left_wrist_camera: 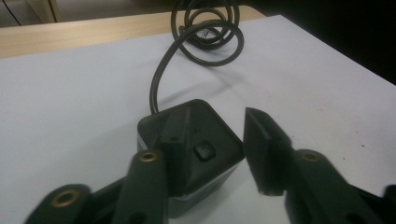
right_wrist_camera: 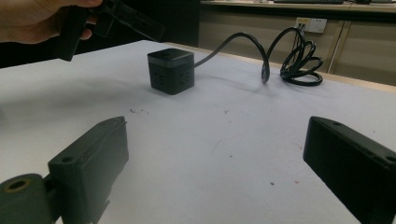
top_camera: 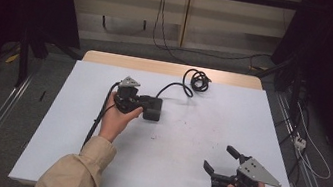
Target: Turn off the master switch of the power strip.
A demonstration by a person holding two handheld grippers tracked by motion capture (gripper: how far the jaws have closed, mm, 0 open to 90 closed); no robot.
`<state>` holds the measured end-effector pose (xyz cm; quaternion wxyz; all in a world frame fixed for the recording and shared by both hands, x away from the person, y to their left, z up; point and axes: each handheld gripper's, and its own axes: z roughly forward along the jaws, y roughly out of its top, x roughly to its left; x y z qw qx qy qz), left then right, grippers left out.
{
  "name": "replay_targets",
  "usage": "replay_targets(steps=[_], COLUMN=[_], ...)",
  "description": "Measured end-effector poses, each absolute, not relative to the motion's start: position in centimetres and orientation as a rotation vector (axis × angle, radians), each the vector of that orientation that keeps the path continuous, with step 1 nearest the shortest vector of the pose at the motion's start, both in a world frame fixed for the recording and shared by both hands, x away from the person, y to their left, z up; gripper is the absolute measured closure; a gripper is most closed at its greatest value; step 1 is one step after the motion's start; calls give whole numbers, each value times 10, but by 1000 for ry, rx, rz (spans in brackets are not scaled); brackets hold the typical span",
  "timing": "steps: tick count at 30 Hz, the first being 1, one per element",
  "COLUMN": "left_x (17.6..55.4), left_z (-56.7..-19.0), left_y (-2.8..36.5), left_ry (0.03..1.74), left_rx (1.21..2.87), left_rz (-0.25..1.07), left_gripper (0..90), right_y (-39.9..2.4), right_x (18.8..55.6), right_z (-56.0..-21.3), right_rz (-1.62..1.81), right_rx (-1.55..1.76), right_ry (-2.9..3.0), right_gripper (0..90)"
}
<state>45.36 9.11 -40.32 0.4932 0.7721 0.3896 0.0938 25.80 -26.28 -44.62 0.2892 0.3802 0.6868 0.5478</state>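
Black cube socket [top_camera: 153, 107] with grey band; black coiled cable [top_camera: 197, 80] at its 1 o'clock. White table cover [top_camera: 187, 142]. Beige sleeve [top_camera: 74, 175]. Black grippers.

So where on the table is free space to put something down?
Free: the middle, between the cube power strip and the right hand-held gripper; also the near-left corner of the table. Crowded: around the cube, the left hand-held gripper and the coiled cable.

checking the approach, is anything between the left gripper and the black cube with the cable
Nothing visible. The left gripper is right at the black cube, its fingers open, one over the cube's top and one beside it. The cable trails off the cube's far side, away from the gripper. The table around it is bare.
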Motion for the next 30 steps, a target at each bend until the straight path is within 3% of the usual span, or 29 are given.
replay_targets(steps=[3, 13, 30], left_x=[451, 437, 410], left_z=[-401, -403, -409], left_y=[93, 111, 146], left_ry=[934, 881, 830], left_rx=[1864, 1895, 1890], left_rz=[214, 189, 190], left_gripper=[475, 287, 189], right_y=[-264, -263, -263], right_x=[258, 258, 258], right_z=[-446, -446, -446], right_rz=[1462, 1458, 1456], right_rx=[1013, 1016, 1022], right_ry=[1831, 1830, 1831], right_gripper=[64, 64, 64])
